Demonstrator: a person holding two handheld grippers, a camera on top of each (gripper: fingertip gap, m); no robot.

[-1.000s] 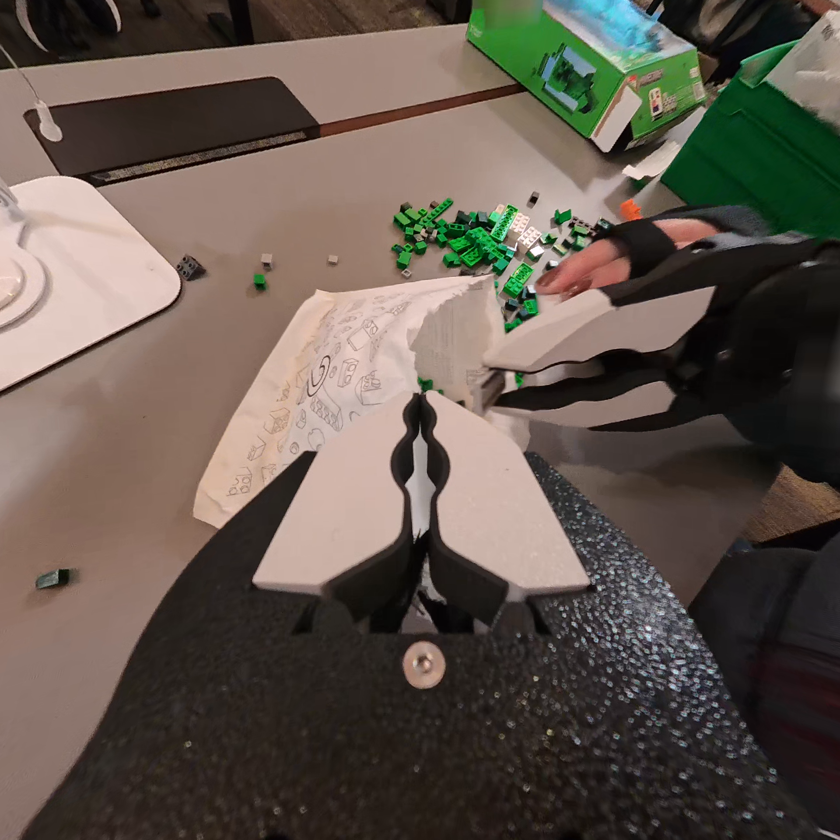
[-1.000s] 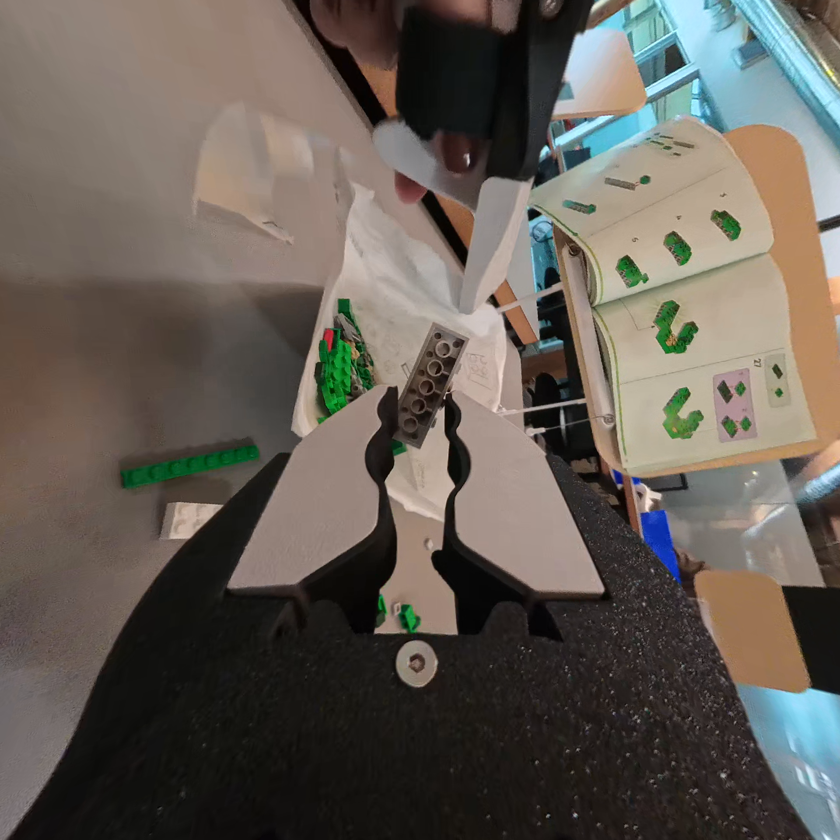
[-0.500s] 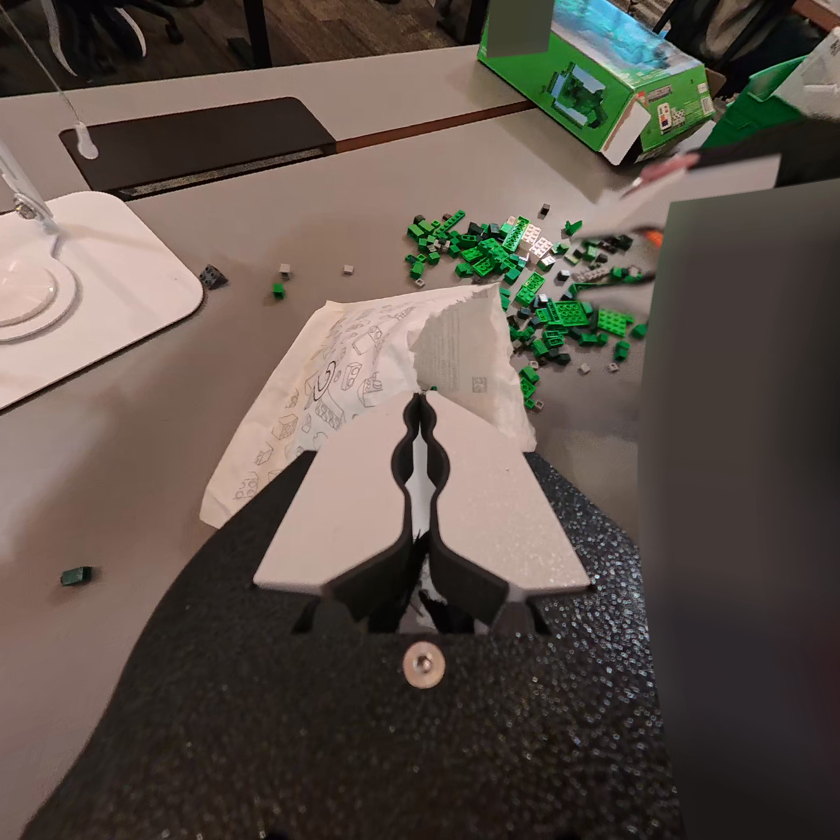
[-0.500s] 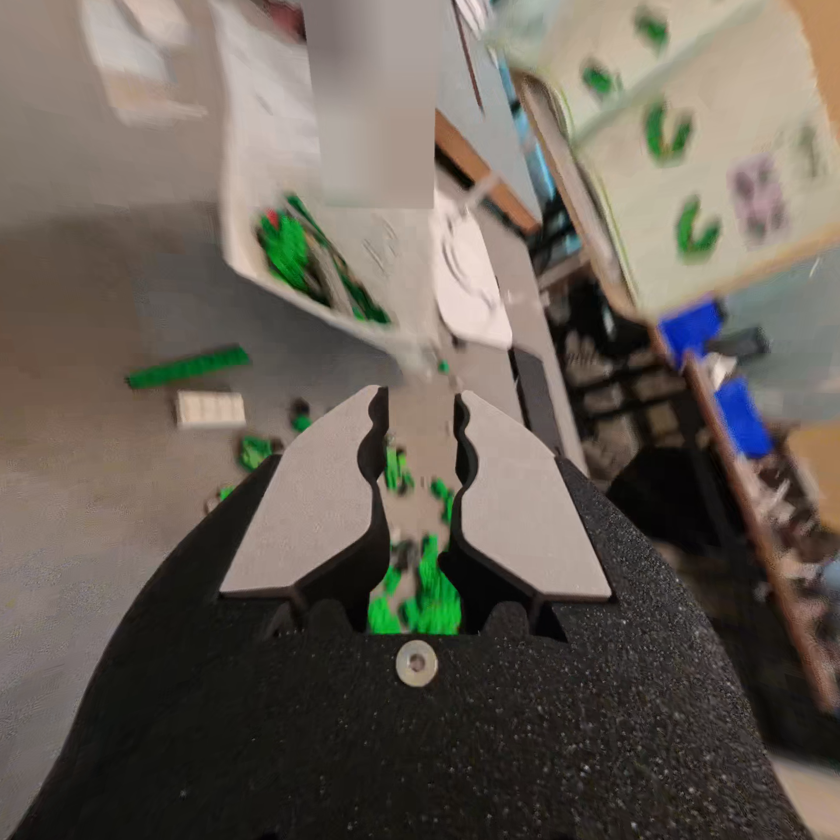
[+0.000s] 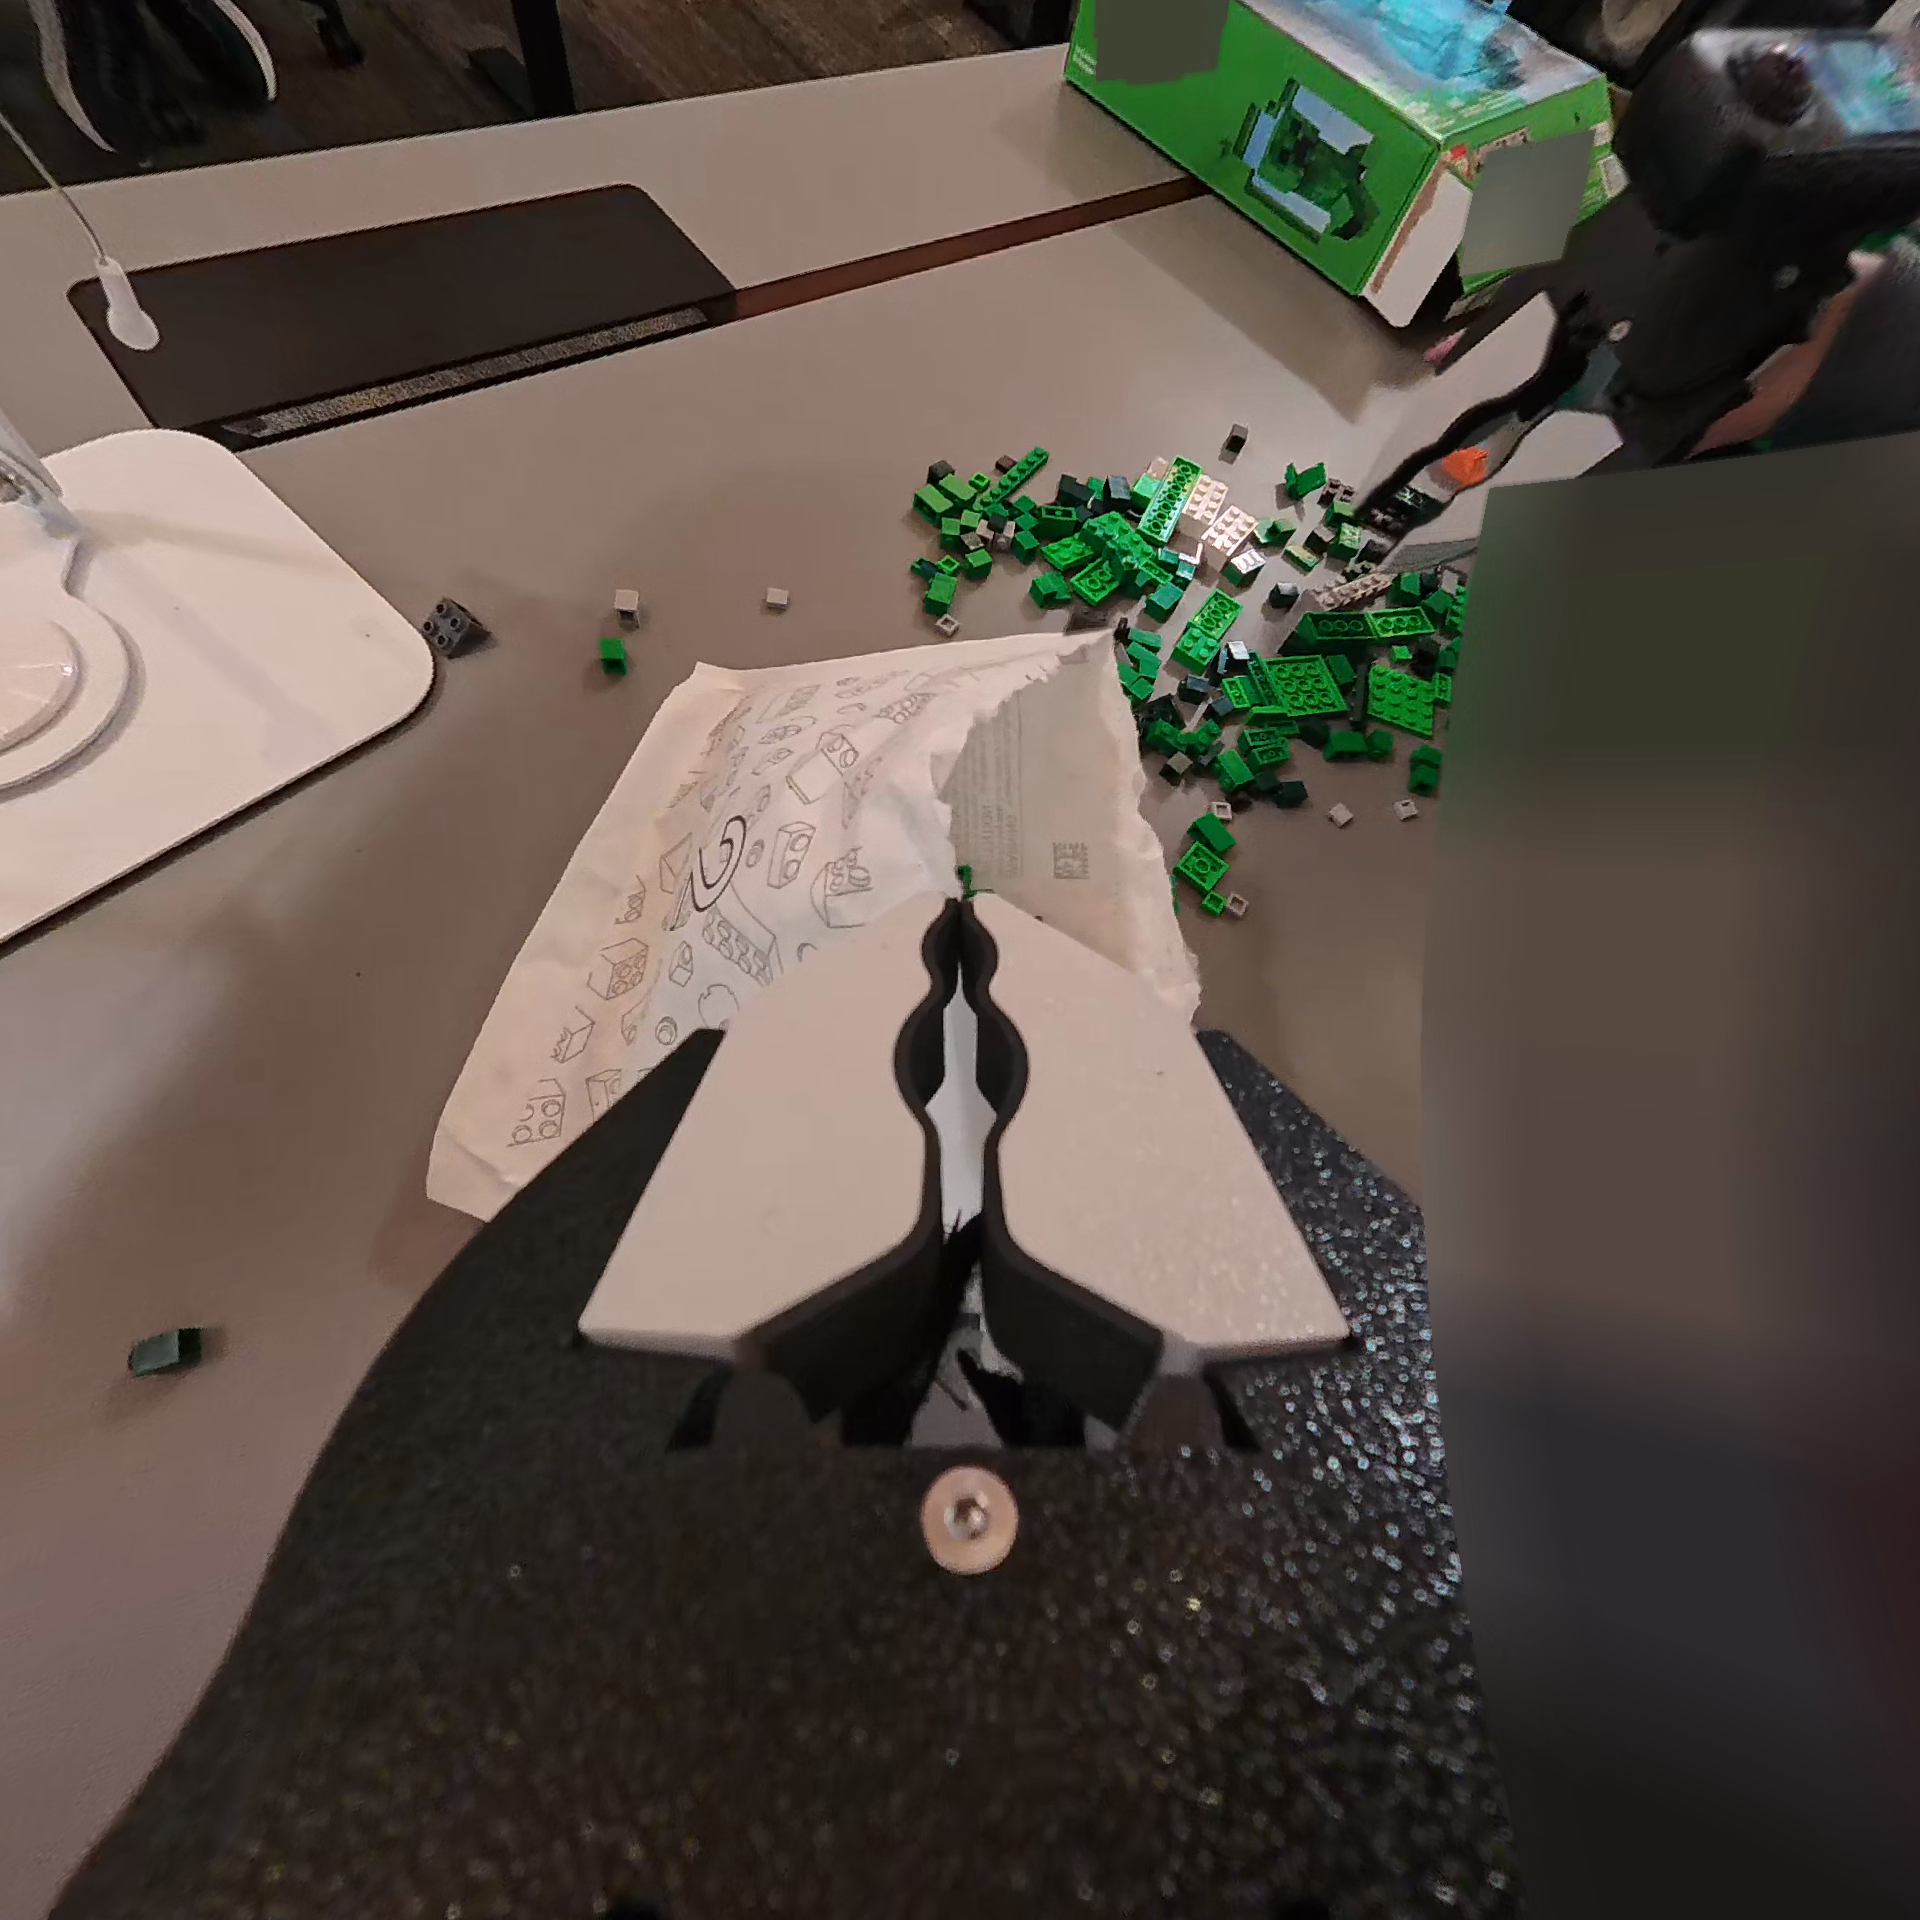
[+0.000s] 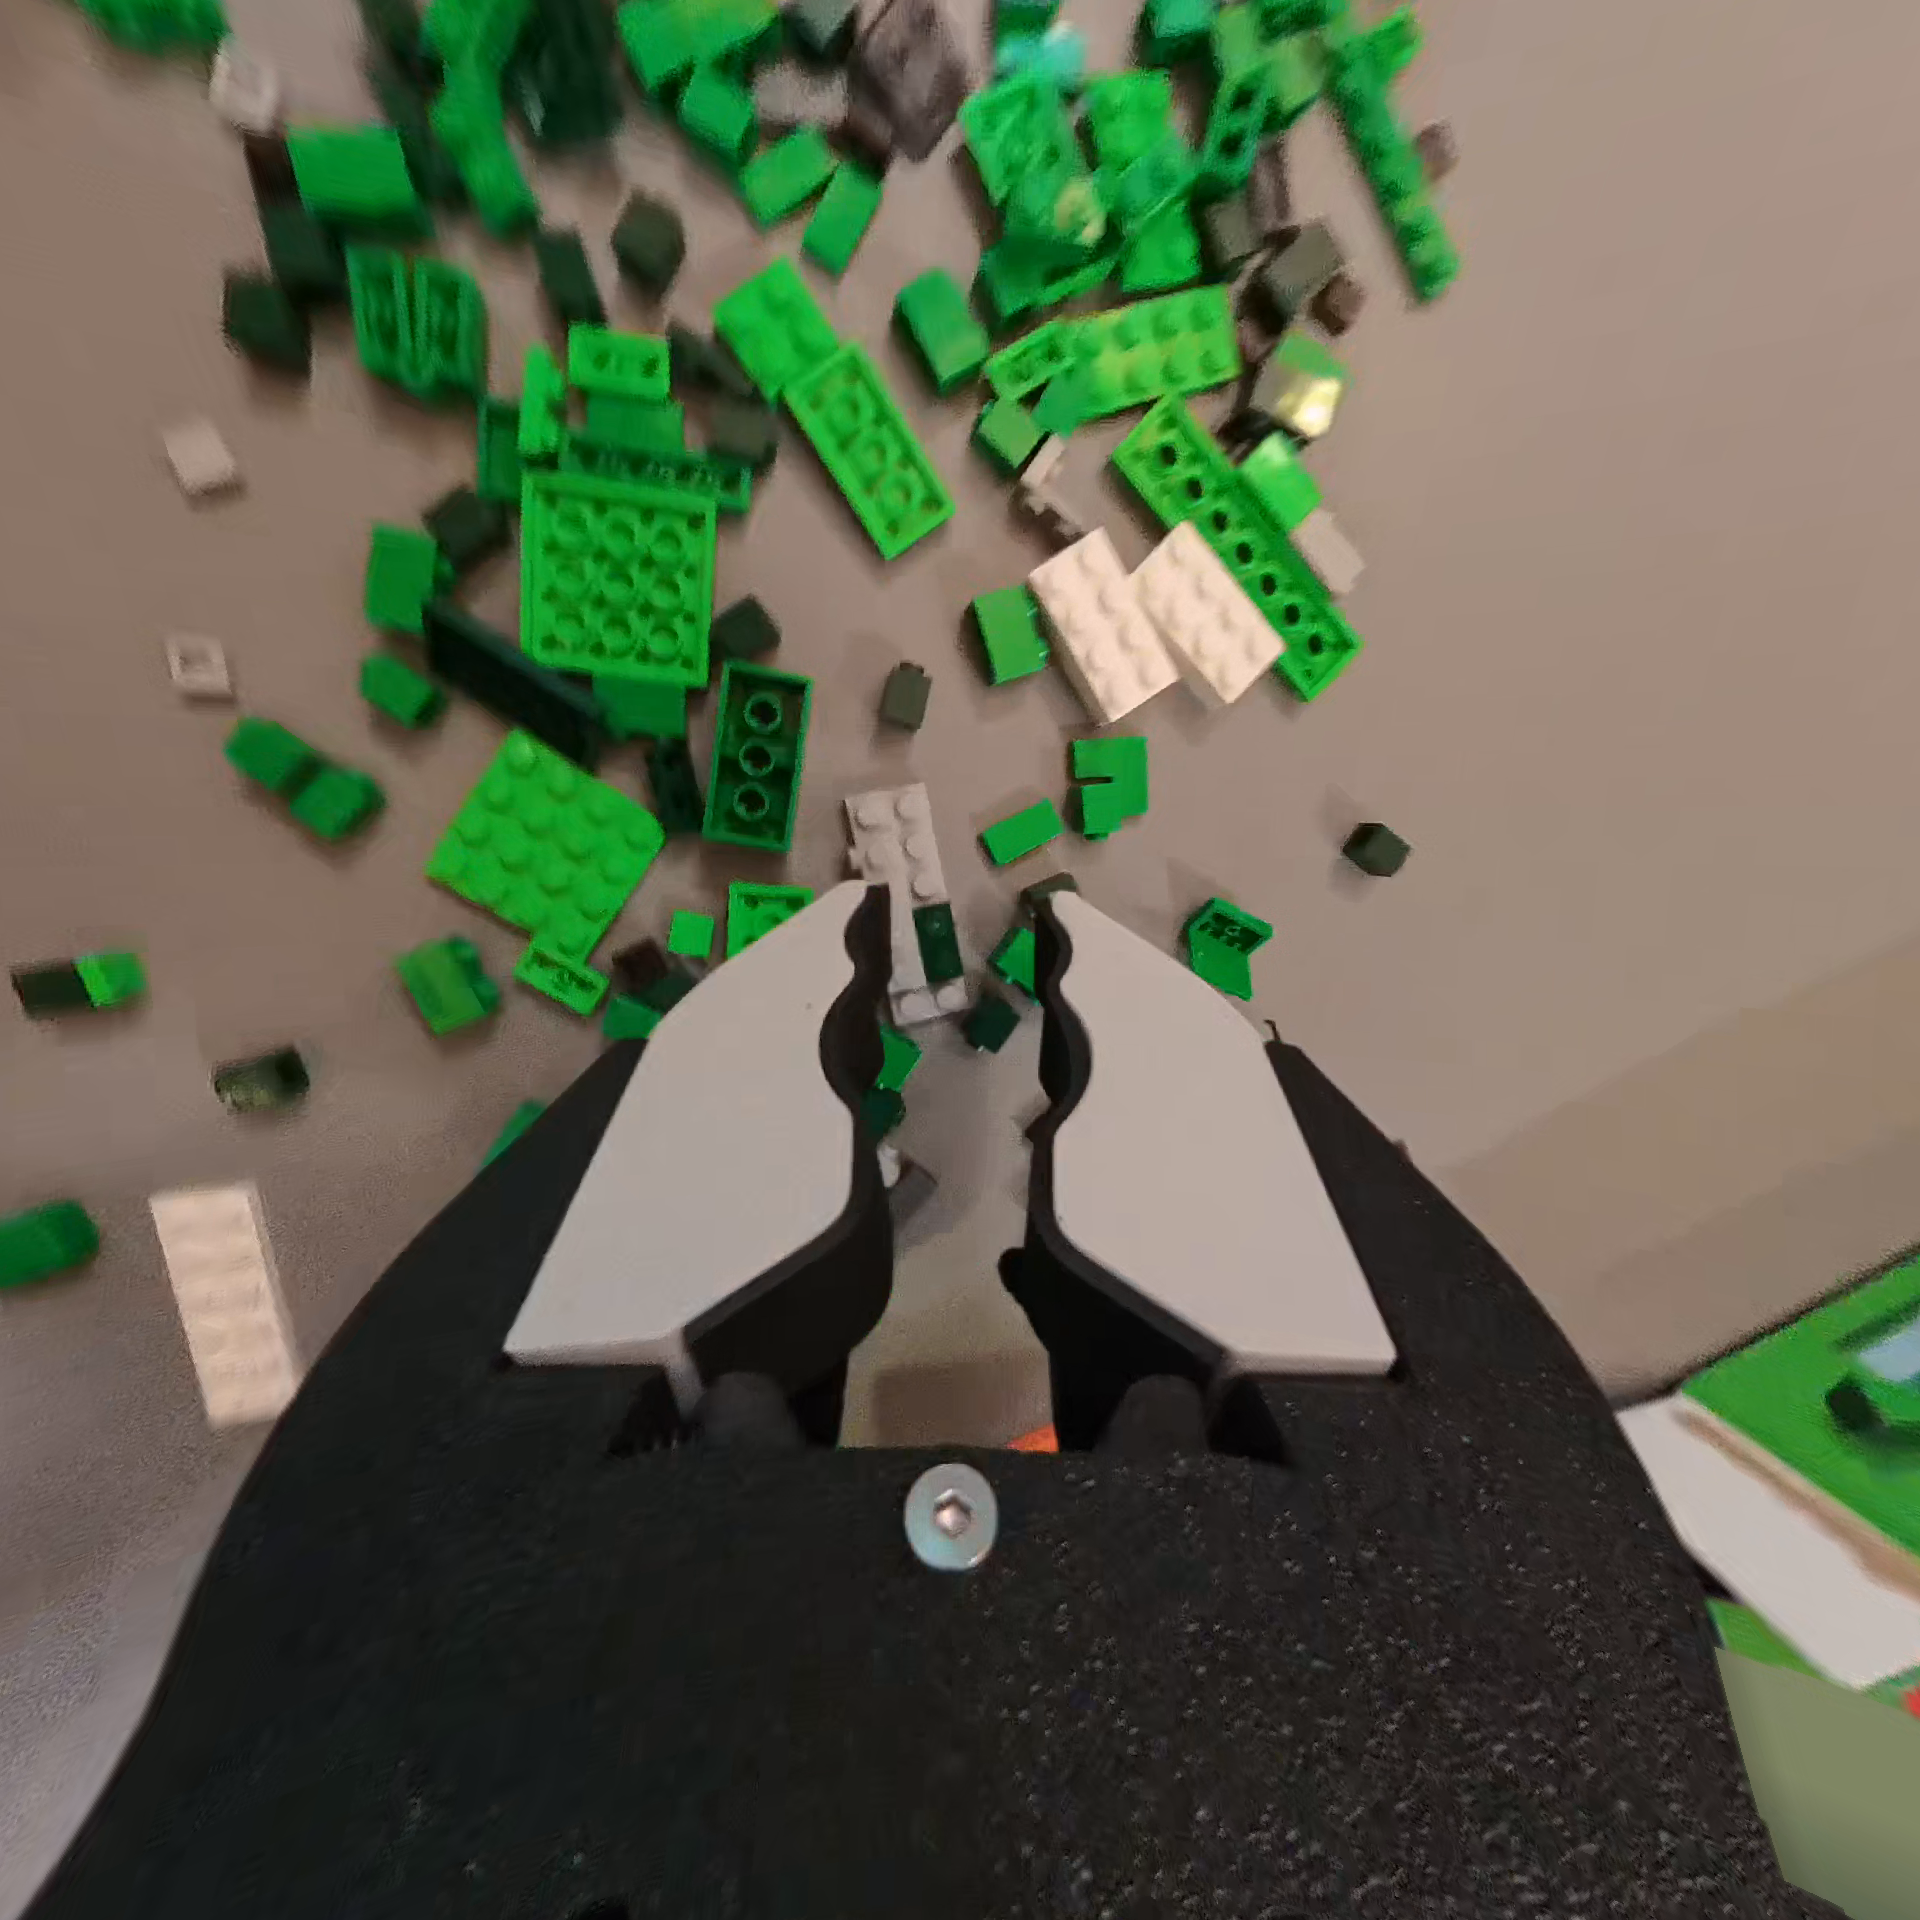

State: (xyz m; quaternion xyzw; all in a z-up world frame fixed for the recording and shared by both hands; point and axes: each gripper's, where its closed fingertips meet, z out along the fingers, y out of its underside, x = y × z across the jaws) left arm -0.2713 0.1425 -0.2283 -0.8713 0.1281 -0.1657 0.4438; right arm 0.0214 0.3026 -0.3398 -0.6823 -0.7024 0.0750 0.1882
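Observation:
My left gripper [image 5: 958,914] is shut on the near edge of a torn white paper bag [image 5: 790,821] printed with brick drawings, which lies on the grey table [image 5: 727,468]. A pile of green, grey and white bricks [image 5: 1226,623] lies just beyond the bag's torn mouth. My right gripper [image 6: 961,906] is open and empty, pointing down at the pile [image 6: 727,520]. A small grey plate [image 6: 902,842] lies on the table between its tips. It also shows in the left wrist view [image 5: 1455,457], over the far right of the pile.
A green box [image 5: 1330,135] stands at the back right, and shows again in the right wrist view [image 6: 1829,1455]. A white pad [image 5: 208,665] and a black mat [image 5: 395,291] lie at the left. Loose bricks [image 5: 613,652] are scattered near the bag. Two white bricks [image 6: 1153,623] lie in the pile. My right fingertips sit around 35 centimetres from my left ones.
My right gripper left the bag's mouth and swung over the brick pile; the grey brick it held is no longer between its fingers. My left gripper stays shut on the bag.

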